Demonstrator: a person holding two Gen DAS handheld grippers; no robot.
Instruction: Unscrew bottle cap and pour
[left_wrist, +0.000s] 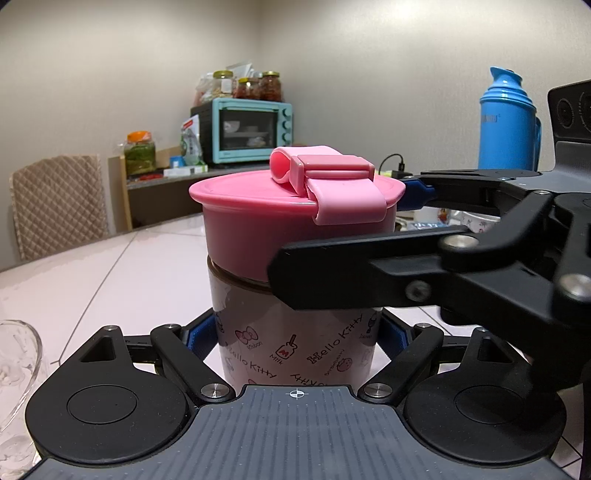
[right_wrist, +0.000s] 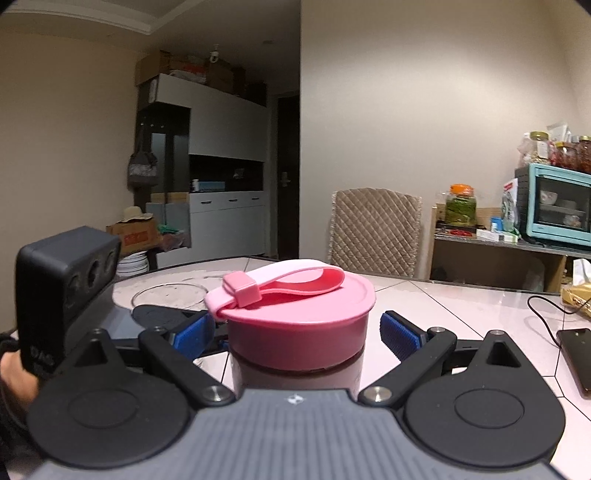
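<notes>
A pink Hello Kitty bottle (left_wrist: 258, 314) stands upright on the table. My left gripper (left_wrist: 297, 338) is shut on its body, with the blue pads pressed against both sides. A pink screw cap (right_wrist: 295, 332) with a strap loop sits on top of the bottle. In the right wrist view my right gripper (right_wrist: 297, 336) is open astride the cap, with a small gap between each blue pad and the cap wall. In the left wrist view the right gripper (left_wrist: 343, 232) reaches in from the right at cap height. A clear glass bowl (left_wrist: 14, 369) sits at the lower left.
A blue thermos (left_wrist: 508, 122) stands at the back right. A phone (right_wrist: 576, 358) with a black cable lies on the table to the right. Beyond the table edge are a quilted chair back (right_wrist: 375, 230) and a teal oven (left_wrist: 255, 129). A hand (right_wrist: 14, 373) holds the left gripper.
</notes>
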